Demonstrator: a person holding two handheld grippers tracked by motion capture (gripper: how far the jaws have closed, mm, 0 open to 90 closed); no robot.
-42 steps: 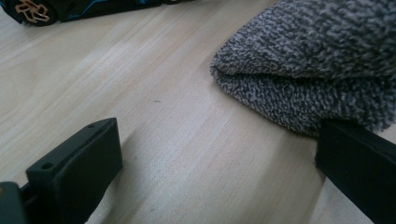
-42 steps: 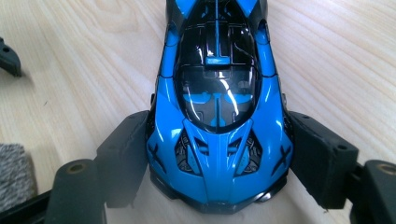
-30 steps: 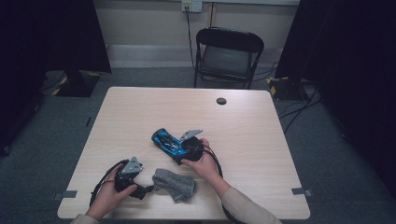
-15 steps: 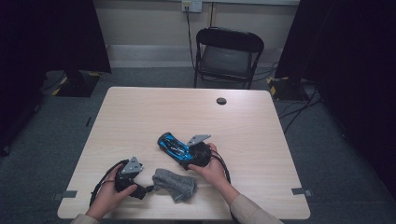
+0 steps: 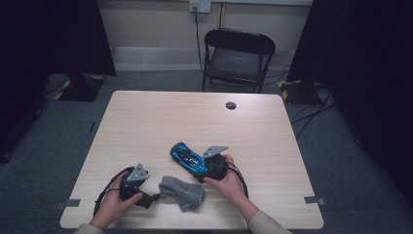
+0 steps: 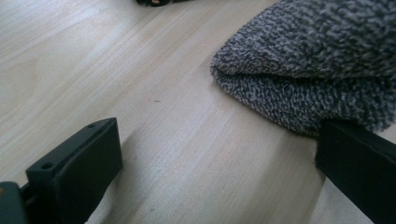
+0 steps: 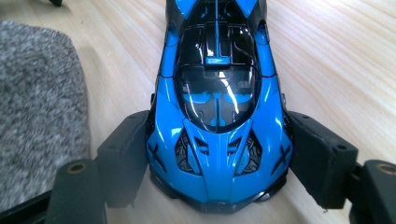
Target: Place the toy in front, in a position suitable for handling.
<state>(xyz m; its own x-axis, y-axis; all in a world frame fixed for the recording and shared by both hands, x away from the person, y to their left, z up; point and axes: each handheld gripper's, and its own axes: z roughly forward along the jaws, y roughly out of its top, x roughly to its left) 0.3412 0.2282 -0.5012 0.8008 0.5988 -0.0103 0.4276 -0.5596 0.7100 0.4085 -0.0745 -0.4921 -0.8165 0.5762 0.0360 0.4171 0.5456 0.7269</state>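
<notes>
Clamped by its flanks, the blue toy sports car [image 7: 217,116] is held between the two black jaws of the right gripper [image 7: 217,158], whose pads press on both sides near one end of the body. In the high view the car [image 5: 187,158] is seen just toward the near edge from the middle of the table [image 5: 160,117], lying aslant, with the right gripper [image 5: 207,165] and the right hand [image 5: 226,180] behind it on the near-right side. Whether the wheels rest on the wood cannot be told.

Just beside the car, toward the near edge, a folded grey knitted cloth [image 5: 182,192] is laid on the table; it is also seen at the left margin of the right gripper view [image 7: 39,107].

Next to the cloth, toward the near left corner, the left gripper [image 5: 134,183] is held by the left hand [image 5: 114,204]. Its jaws are seen spread wide apart with bare wood between them and nothing held; the cloth's folded edge [image 6: 303,88] lies just beyond one jaw tip.

Well apart, near the far edge, a small dark round cable port [image 5: 231,105] is set into the table. A black folding chair [image 5: 237,58] stands beyond that edge.
</notes>
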